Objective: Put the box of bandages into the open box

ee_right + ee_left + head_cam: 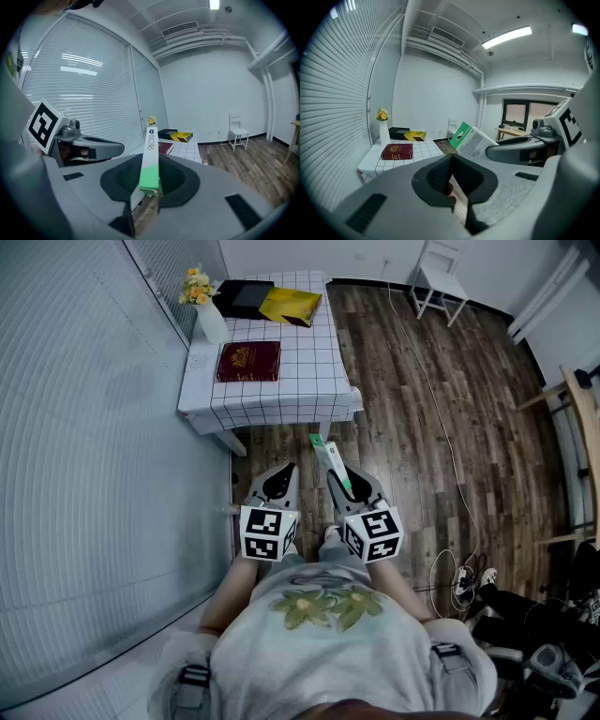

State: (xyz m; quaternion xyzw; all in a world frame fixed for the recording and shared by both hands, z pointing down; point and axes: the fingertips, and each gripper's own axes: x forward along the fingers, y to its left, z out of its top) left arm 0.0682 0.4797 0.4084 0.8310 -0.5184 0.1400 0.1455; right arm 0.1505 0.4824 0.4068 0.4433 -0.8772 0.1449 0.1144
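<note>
- Checked-cloth table point(309, 381) is carrying a dark red book point(248, 361) at its near end.
- Open black box point(246, 298) is lying at the table's far end.
- Right gripper point(345, 482) is clamping the box of bandages point(328, 457) edge-on, just short of the table's near edge.
- Left gripper point(284, 472) is hanging short of that same edge, jaws pressed together, nothing between.

We hold both grippers side by side before our chest. Right gripper point(343, 476) fingers clamp the box of bandages point(324, 454) edge-on; left gripper point(281, 476) fingers sit together, empty.
</note>
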